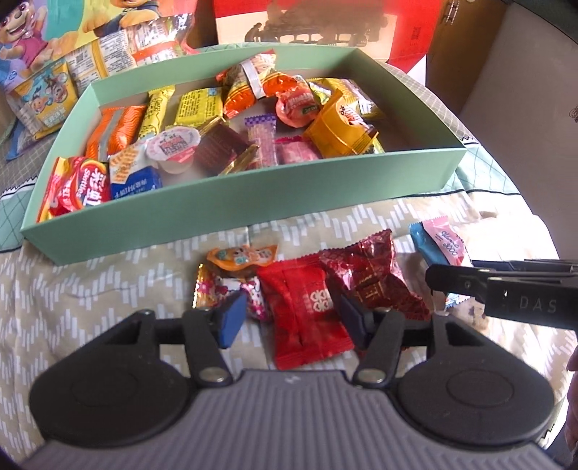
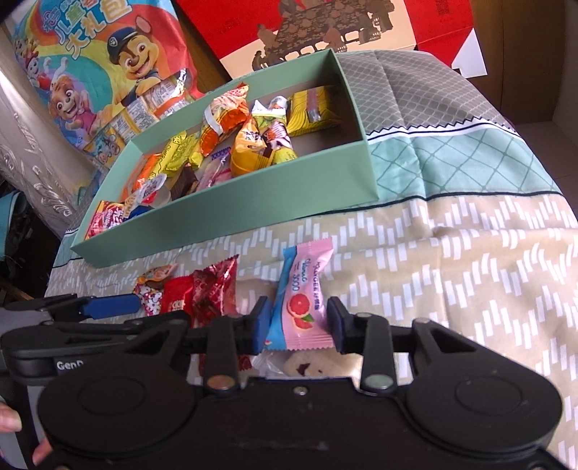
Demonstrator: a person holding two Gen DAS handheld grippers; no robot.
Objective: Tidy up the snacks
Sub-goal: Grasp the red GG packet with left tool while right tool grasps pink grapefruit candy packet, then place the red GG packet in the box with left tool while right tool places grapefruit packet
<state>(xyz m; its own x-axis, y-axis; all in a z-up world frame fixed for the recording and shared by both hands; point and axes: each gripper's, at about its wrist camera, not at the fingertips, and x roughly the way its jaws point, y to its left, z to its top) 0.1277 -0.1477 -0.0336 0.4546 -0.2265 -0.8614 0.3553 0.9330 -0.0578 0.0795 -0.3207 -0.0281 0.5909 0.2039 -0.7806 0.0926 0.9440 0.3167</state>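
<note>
Snacks fill the green box (image 1: 231,202) on a patterned quilt (image 2: 451,289): orange, yellow and gold packets, a jelly cup (image 1: 173,148), a brown wafer (image 1: 220,146), pink candies and a red Skittles bag (image 1: 81,188) in the near left corner. The right end of the box floor lies bare. More snacks lie loose on the quilt just in front of the box's near wall.

The left tool (image 1: 292,320) is wide open, its blue pads (image 1: 231,320) set on either side of a plain red packet (image 1: 307,311) that lies flat on the quilt. The packet's lower half sits between the pads; whether either pad touches it I cannot tell. A floral candy (image 1: 249,289) lies beside the left pad, an orange jelly (image 1: 240,256) behind it, and a crinkled dark red packet (image 1: 372,274) overlaps the plain red packet's right edge.

The right tool (image 2: 298,325) is also open, a little narrower, with a pink-and-blue grapefruit sachet (image 2: 301,300) lying between its pads (image 2: 262,325). The left pad sits at the sachet's blue edge; a small gap shows at the right pad. A pale cookie (image 2: 318,363) in clear wrap lies under the tool, nearer the camera.

The two tools sit side by side, close together. Behind the box stand a cartoon gift bag (image 2: 108,65) and a red-and-cream carton (image 2: 325,32).
</note>
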